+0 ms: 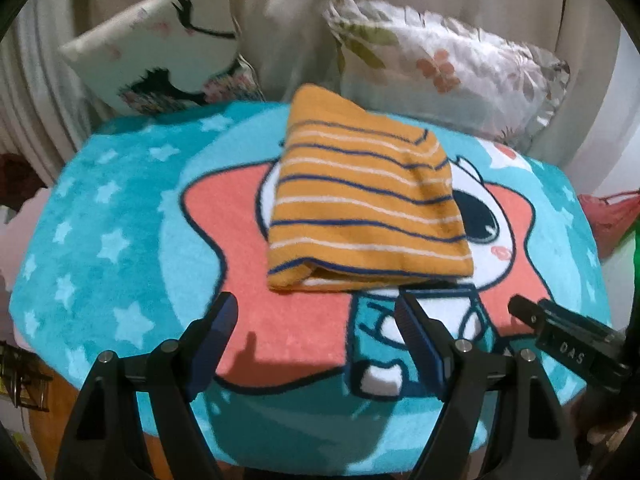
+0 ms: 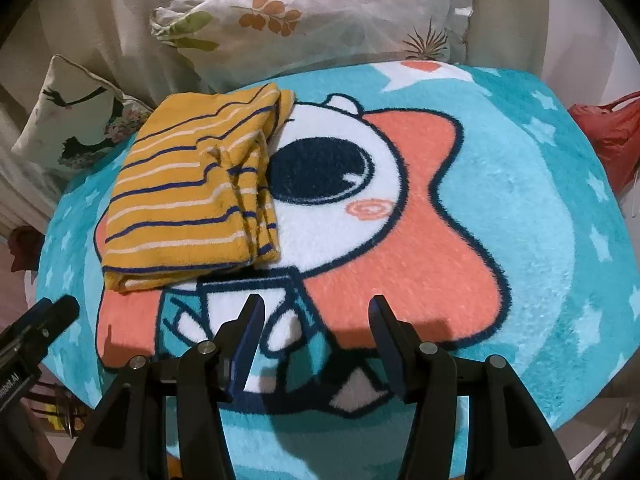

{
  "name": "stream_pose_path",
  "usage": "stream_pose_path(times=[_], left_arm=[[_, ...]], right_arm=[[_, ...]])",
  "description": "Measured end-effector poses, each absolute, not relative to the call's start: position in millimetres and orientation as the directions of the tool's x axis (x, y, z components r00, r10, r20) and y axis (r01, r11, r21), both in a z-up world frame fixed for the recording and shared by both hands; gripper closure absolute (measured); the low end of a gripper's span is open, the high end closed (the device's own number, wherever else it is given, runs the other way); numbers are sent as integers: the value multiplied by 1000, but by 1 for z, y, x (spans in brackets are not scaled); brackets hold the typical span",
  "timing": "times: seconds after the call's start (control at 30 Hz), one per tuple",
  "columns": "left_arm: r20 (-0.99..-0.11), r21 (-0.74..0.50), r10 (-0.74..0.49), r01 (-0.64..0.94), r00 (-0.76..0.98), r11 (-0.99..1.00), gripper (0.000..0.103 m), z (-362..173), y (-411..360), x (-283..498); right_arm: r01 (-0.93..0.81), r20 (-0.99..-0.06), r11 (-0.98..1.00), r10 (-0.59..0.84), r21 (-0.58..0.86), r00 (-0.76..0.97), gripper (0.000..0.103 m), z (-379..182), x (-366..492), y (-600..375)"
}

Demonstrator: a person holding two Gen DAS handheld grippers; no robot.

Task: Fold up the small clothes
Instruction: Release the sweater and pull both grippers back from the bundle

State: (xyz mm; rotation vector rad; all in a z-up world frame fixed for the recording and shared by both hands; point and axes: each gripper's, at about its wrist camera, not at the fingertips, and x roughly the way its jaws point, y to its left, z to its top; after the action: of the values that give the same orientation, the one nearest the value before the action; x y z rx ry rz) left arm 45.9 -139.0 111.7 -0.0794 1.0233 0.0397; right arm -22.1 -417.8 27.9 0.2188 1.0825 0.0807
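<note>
Blue mat (image 1: 104, 216) carries folded striped cloth (image 1: 360, 200) beyond left gripper (image 1: 316, 312).

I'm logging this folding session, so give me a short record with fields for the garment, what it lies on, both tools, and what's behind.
garment: orange striped cloth, folded into a compact stack
surface: teal cartoon star blanket, garment lying flat on it
left tool: open, empty, just short of the garment's near edge
right tool: open, empty, near edge of the blanket
behind: bird-print cushion; floral pillow
</note>
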Motion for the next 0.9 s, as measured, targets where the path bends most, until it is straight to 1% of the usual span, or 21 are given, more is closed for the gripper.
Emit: stream_pose_path(times=[0.07,0.1,0.13,0.2,0.3,0.37,0.43,0.5,0.57,0.7,0.73,0.77,0.83,0.9], left_arm=[[-819,-12,50,-104,572,995,23,122,-137,40],[-782,15,98,-139,616,990,20,131,-134,34],[-758,28,126,-161,640,987,12,138,-132,32],[-681,46,197,-227,705,973,6,156,-125,22],[-567,59,288,-311,772,949,0,176,-116,6],[-525,60,315,-335,791,940,0,187,-110,0],[-525,72,325,-340,787,938,0,195,-105,0],[-543,106,355,-357,761,928,0,200,-103,2],[-546,163,398,-373,737,913,0,203,-105,4],[-468,318,515,-407,718,856,0,208,-117,9],[-476,325,522,-410,707,852,0,209,-117,9],[-512,311,498,-389,700,867,0,209,-117,11],[-597,198,355,-297,720,934,0,211,-112,11],[-635,112,267,-256,725,960,0,212,-109,10]], right_arm=[[29,-862,975,181,221,474,44,30,-25,-416],[20,-858,974,187,224,479,44,32,-26,-415],[12,-854,974,191,225,483,44,34,-27,-415],[-3,-848,975,195,223,493,44,37,-28,-412],[-21,-838,974,205,226,506,43,42,-30,-409],[-30,-832,973,211,228,513,43,44,-31,-407],[-42,-826,974,211,223,523,43,47,-32,-404],[-58,-819,975,212,214,533,43,50,-33,-400],[-76,-806,976,212,204,552,43,55,-35,-396],[-102,-771,979,203,178,603,43,67,-40,-388],[-108,-761,980,199,168,618,41,70,-42,-386],[-111,-755,980,196,162,625,39,72,-43,-385],[-114,-752,981,195,159,629,38,73,-44,-382],[-116,-761,980,201,164,617,38,70,-42,-382]])
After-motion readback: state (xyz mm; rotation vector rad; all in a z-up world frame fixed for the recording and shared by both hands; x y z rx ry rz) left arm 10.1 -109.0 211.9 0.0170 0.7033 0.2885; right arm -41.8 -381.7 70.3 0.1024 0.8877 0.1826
